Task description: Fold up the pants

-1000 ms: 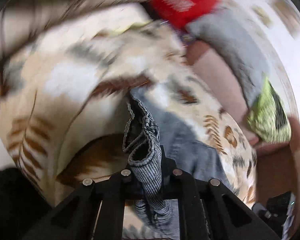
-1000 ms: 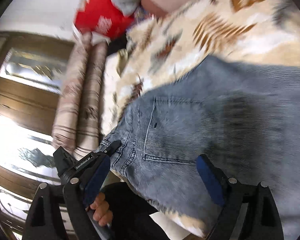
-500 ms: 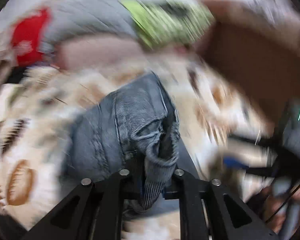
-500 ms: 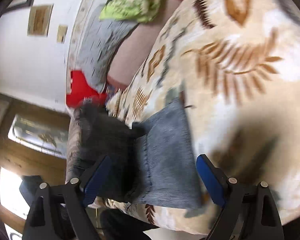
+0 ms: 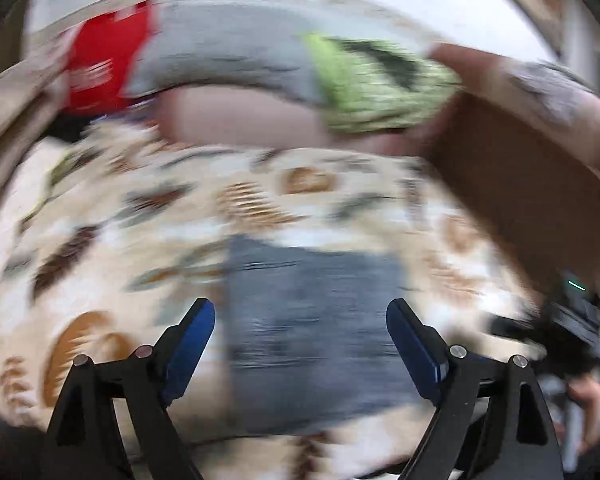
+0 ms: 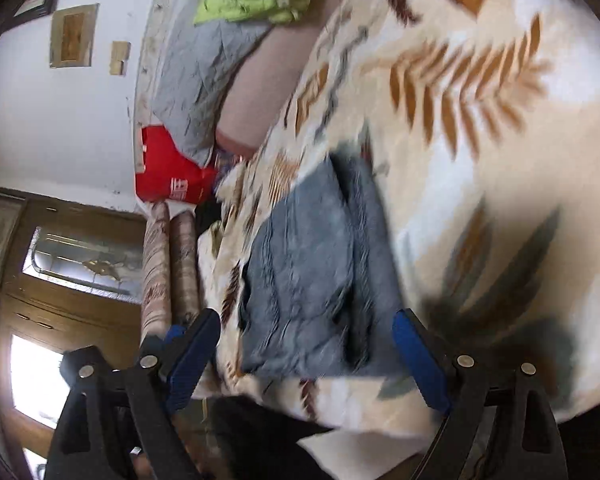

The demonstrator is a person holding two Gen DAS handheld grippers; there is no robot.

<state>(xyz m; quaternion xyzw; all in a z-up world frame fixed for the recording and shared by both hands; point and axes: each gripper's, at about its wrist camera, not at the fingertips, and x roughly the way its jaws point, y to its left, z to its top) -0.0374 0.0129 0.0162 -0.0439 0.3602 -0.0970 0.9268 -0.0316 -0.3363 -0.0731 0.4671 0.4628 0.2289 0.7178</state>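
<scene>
The grey-blue denim pants (image 5: 312,332) lie folded into a compact rectangle on a cream leaf-patterned bedspread (image 5: 112,240), near its front edge. In the blurred left wrist view my left gripper (image 5: 300,316) hovers over them, its jaws opening wide, the blue pads off the cloth and nothing held between them. In the right wrist view the same folded pants (image 6: 312,272) show stacked layers. My right gripper (image 6: 306,328) stands open above their near end, touching nothing.
At the head of the bed lie a grey pillow (image 5: 228,56), a green patterned cloth (image 5: 376,88) and a red bag (image 5: 104,72). A brown headboard (image 5: 520,192) stands at the right. Striped bolsters (image 6: 168,264) and a wooden cabinet (image 6: 60,248) flank the bed.
My left gripper let go of the pants' denim edge, opened wide and pulled back. The pants now lie folded flat. The right gripper swung over the bed, staying open.
</scene>
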